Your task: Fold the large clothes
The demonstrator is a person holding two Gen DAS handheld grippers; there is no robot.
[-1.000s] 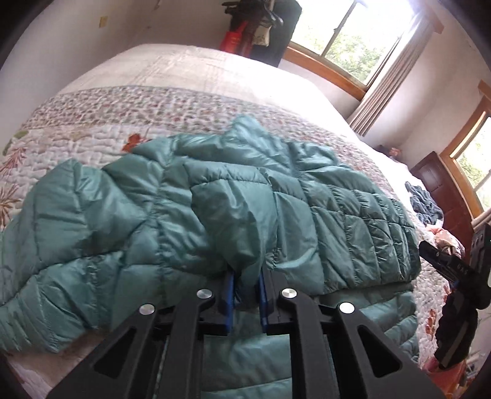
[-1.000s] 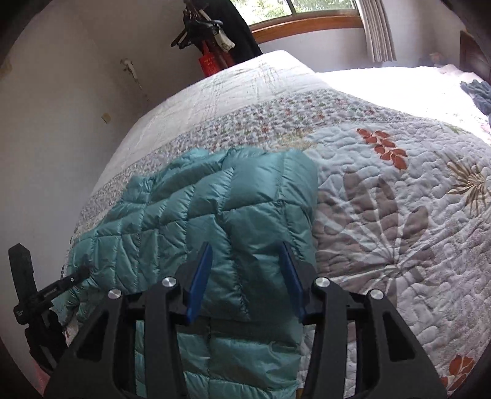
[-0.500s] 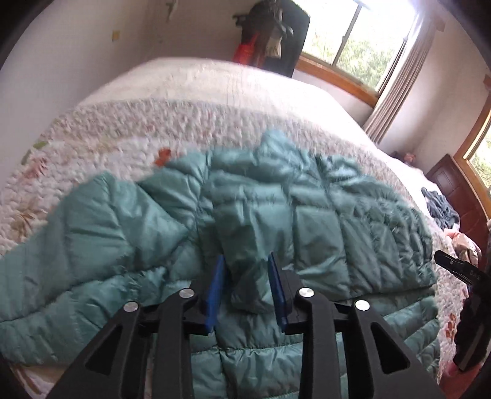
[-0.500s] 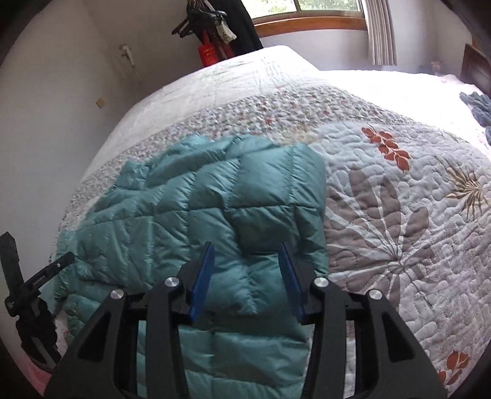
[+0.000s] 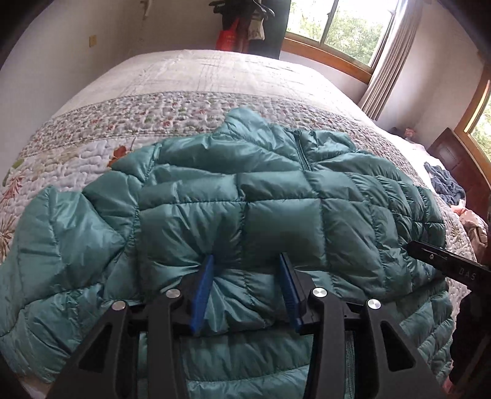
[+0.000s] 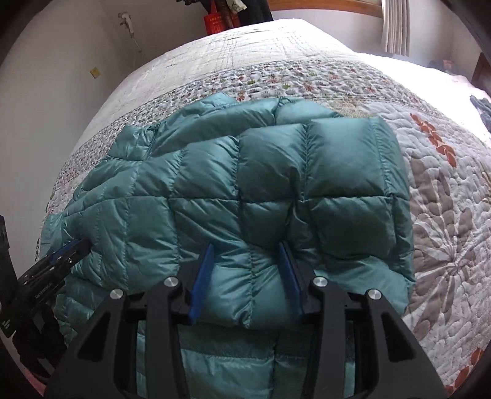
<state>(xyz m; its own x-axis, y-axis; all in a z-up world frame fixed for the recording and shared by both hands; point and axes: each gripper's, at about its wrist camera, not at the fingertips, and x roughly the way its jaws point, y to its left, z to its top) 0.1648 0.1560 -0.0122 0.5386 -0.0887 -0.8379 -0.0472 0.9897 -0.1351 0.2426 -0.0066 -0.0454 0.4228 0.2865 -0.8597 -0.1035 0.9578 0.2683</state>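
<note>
A teal quilted puffer jacket [image 5: 233,208] lies on the bed, its lower part folded up over the body. The folded edge [image 5: 245,319] runs just in front of both grippers. My left gripper [image 5: 245,261] is open, its blue pads [image 5: 202,288] straddling puffy fabric at that edge without pinching it. My right gripper [image 6: 247,251] is open too, its pads either side of the same folded layer on the jacket [image 6: 245,190]. The right gripper shows at the right edge of the left wrist view [image 5: 448,264]; the left gripper shows at the left of the right wrist view [image 6: 61,254].
The jacket rests on a floral quilt [image 6: 445,196] covering a wide bed [image 5: 199,70]. Dark clothes and a red bag [image 5: 228,38] hang by the far wall near a window [image 5: 343,27]. Other garments [image 5: 445,187] lie at the bed's right side.
The left gripper has let go of the jacket fabric and opened wide. The folded flap now lies flat on the jacket. Both grippers sit lower, closer to the fold.
</note>
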